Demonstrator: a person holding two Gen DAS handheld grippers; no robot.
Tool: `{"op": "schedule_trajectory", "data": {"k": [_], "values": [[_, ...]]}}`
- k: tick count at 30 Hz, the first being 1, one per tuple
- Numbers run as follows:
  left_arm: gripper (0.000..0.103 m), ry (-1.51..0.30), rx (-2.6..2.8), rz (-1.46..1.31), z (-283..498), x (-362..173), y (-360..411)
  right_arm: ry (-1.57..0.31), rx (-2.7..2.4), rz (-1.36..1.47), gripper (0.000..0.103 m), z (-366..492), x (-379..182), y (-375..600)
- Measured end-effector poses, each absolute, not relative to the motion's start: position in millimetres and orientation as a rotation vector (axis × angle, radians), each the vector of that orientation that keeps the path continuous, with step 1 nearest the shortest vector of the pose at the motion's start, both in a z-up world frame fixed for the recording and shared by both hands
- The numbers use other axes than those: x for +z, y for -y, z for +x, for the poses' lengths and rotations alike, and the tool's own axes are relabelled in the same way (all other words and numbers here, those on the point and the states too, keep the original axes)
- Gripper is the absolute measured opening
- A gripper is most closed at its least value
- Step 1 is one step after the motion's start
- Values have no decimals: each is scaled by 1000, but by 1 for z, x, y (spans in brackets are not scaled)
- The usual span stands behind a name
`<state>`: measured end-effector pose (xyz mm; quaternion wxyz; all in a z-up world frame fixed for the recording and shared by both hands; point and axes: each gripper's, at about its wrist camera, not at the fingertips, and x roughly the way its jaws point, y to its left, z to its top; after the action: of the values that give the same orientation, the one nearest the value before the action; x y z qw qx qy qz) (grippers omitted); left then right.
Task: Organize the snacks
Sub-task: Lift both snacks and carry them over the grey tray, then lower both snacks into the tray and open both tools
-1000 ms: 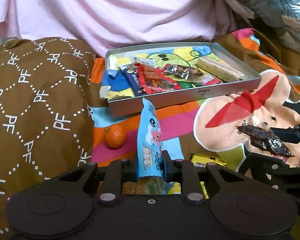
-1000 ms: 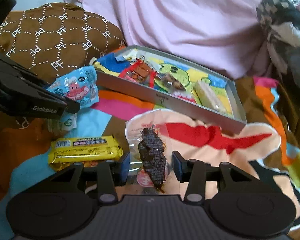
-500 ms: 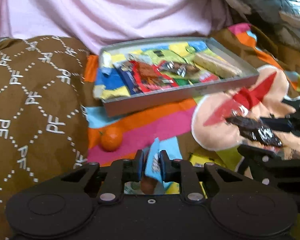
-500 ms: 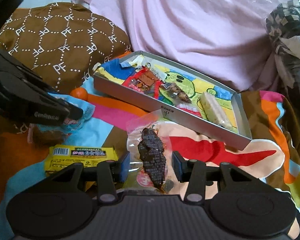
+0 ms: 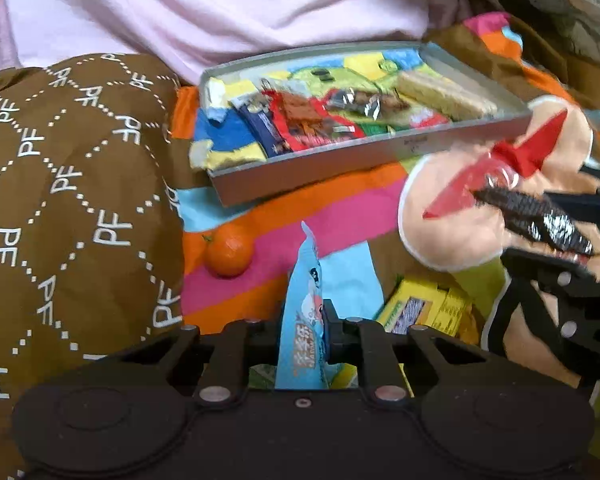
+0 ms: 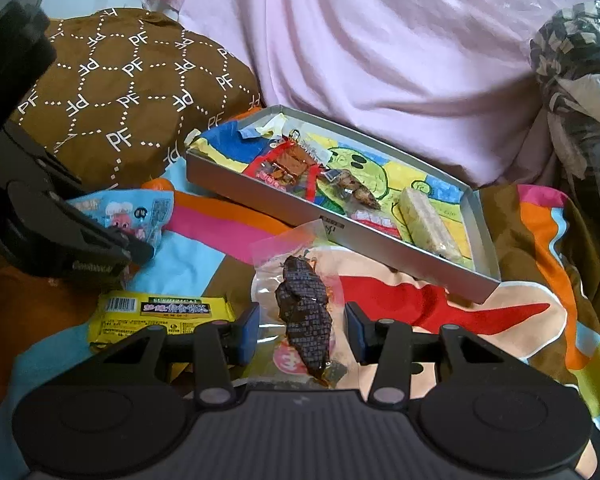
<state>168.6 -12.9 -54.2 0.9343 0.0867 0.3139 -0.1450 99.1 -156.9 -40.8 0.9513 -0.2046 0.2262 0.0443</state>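
Tray: shallow grey metal rectangle [image 5: 364, 160] on a bright patchwork cloth [image 5: 340, 216], holding glossy wrapped snacks.
Left gripper [image 5: 303, 332]: black jaws pinched on a crinkly light-blue foil packet [image 5: 302, 320], standing upright, short of the tray.
Right gripper [image 6: 300, 328]: blue-padded jaws clamping a clear plastic pouch of dark, wrinkled dried meat [image 6: 306, 320].
Loose: round orange mandarin [image 5: 229, 249]; yellow rectangular bar [image 6: 160, 316].

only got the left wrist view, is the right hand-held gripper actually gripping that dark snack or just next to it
Observer: Gripping. The right hand-held gripper has its blue pads closed on a clear packet with the dark snack inside.
Operator: where's the yellow bar
Observer: The yellow bar lies flat, label up, beside that gripper's left finger.
Operator: and my blue packet
Observer: The blue packet sticks out past the left hand-held gripper, printed face showing.
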Motion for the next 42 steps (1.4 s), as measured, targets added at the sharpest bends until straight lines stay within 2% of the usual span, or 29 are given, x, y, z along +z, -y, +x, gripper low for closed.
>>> {"op": "schedule_trajectory", "data": {"k": [9, 17, 27, 38, 42], "values": [[18, -500, -283, 69, 180, -3, 9, -377, 98, -459, 49, 118, -21, 156], [18, -455, -240, 47, 262, 36, 22, -300, 122, -454, 49, 192, 17, 156], [18, -535, -209, 3, 337, 27, 26, -347, 143, -340, 50, 276, 13, 161], [18, -600, -216, -4, 354, 8, 26, -379, 161, -340, 52, 292, -15, 163], [38, -587, -212, -4, 350, 12, 26, -392, 190, -322, 54, 293, -13, 164]]}}
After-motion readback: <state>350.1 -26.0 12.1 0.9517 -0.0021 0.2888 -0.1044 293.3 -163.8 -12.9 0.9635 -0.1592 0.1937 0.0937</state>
